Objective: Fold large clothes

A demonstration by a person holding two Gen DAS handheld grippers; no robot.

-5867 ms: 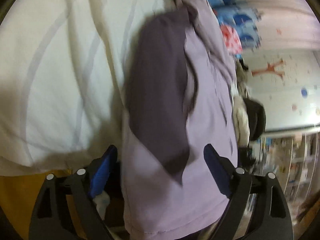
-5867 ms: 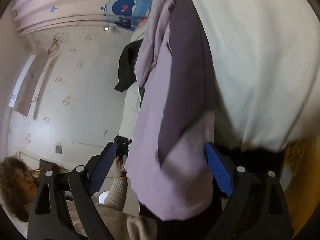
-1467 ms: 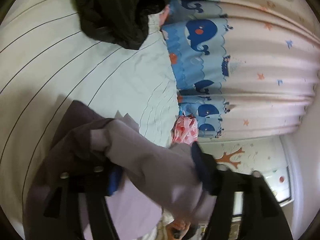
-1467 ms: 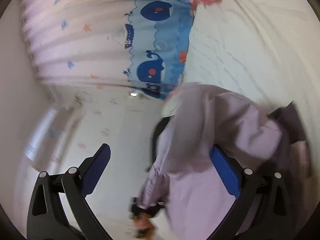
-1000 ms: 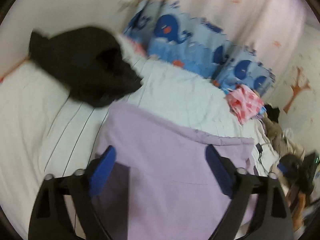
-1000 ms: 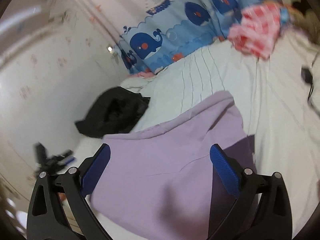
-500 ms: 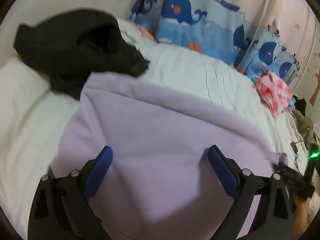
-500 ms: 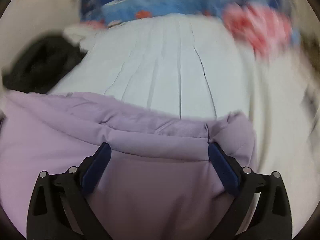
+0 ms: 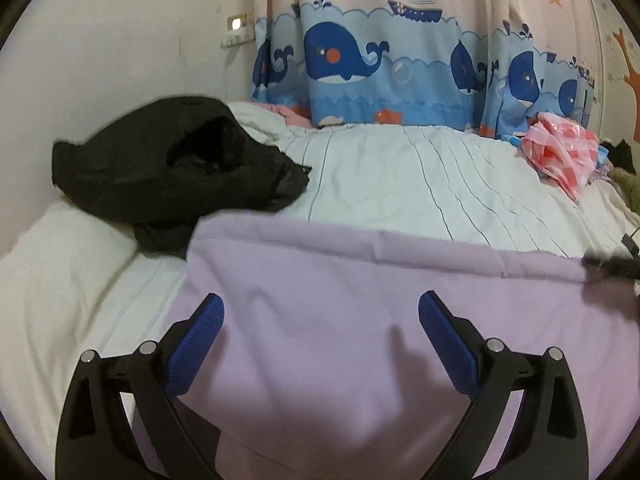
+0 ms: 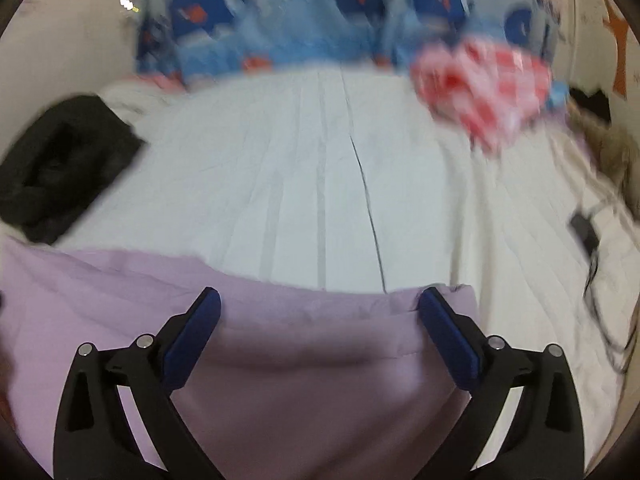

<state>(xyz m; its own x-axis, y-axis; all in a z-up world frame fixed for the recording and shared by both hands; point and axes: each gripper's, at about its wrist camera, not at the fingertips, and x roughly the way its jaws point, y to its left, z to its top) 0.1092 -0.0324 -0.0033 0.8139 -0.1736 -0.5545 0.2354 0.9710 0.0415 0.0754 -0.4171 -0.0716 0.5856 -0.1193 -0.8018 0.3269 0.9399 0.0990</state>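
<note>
The lilac garment [image 9: 360,320] lay spread flat across the near part of the bed [image 9: 400,168], its far edge running straight across the white, thinly striped cover. The left gripper [image 9: 321,312] stood over the cloth with its blue-padded jaws spread wide, nothing between them, the fabric plainly visible in the gap. The right gripper [image 10: 320,308] was just as wide apart and empty, poised over the garment's [image 10: 300,380] far hem near its right-hand corner, where the edge was folded over in a soft ridge. In the left wrist view, a dark gripper tip showed at the cloth's far right edge. A black garment [image 9: 172,168] was heaped at the left by the wall, touching the lilac cloth's far left corner. A pink-and-white checked bag [image 9: 560,152] sat at the far right, well apart, in front of the whale-print curtain [image 9: 380,64]. The right wrist view was blurred.
</note>
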